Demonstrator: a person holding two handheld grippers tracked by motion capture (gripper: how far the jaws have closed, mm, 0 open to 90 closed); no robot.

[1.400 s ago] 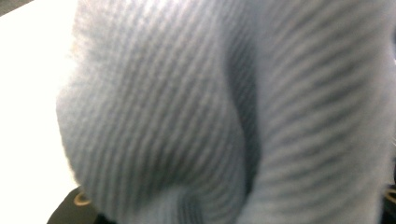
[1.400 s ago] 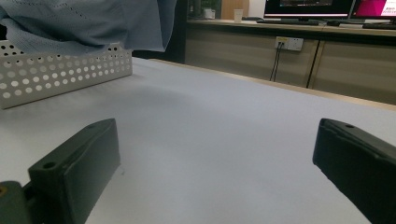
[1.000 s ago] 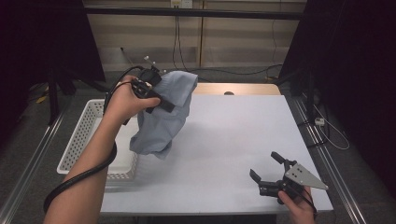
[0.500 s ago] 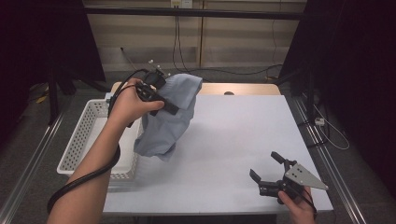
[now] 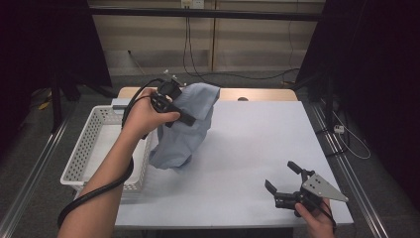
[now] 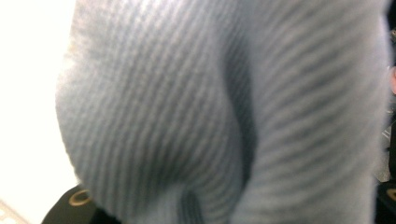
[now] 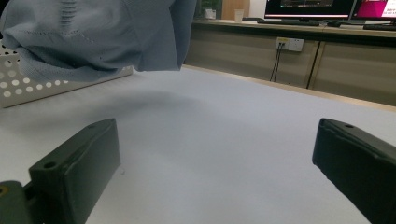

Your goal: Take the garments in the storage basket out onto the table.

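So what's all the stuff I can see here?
cloth: one, light blue, hanging from the left gripper above the table beside the basket
basket: one, white with holes, at the table's left edge
table: one, white top
monitors: at least two, lit, on a counter far behind
wall socket: one, white, on the cabinet front
left gripper: one, black, shut on the cloth, raised
right gripper: one, black with a grey plate, jaws open, low at the table's near right corner
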